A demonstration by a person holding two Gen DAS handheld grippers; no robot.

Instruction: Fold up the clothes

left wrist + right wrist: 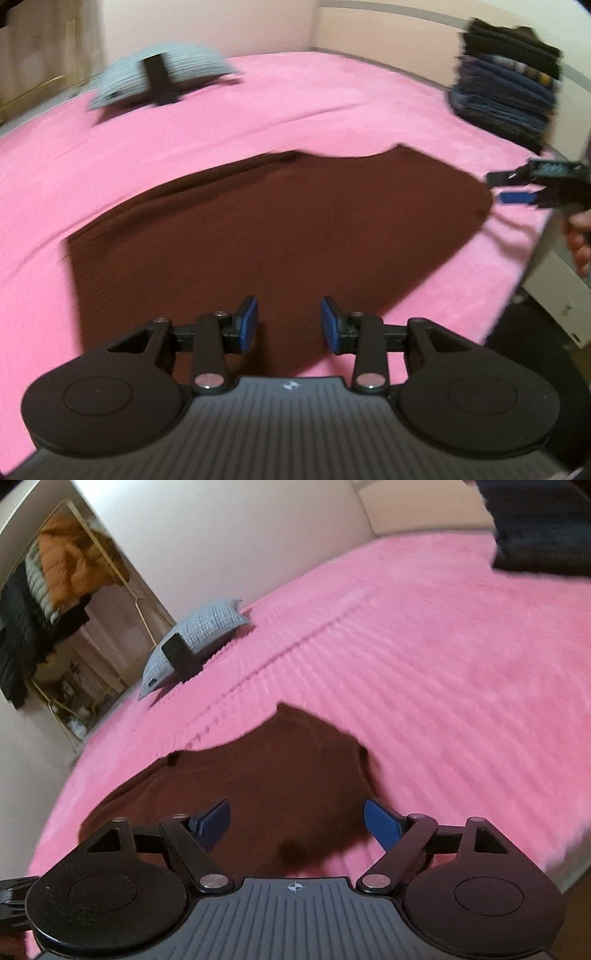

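A dark maroon garment (266, 229) lies folded flat on the pink bed cover (258, 99). My left gripper (289, 325) is open and empty above the garment's near edge. My right gripper (297, 821) is open and empty over the garment (266, 775) at its right end. In the left wrist view the right gripper (517, 188) shows at the far right, just past the garment's right corner, with its blue pads apart.
A tall stack of folded dark clothes (506, 88) stands at the back right of the bed. A grey pillow (166, 74) with a black object on it lies at the back left. A clothes rack (48, 602) with jackets stands beyond the bed.
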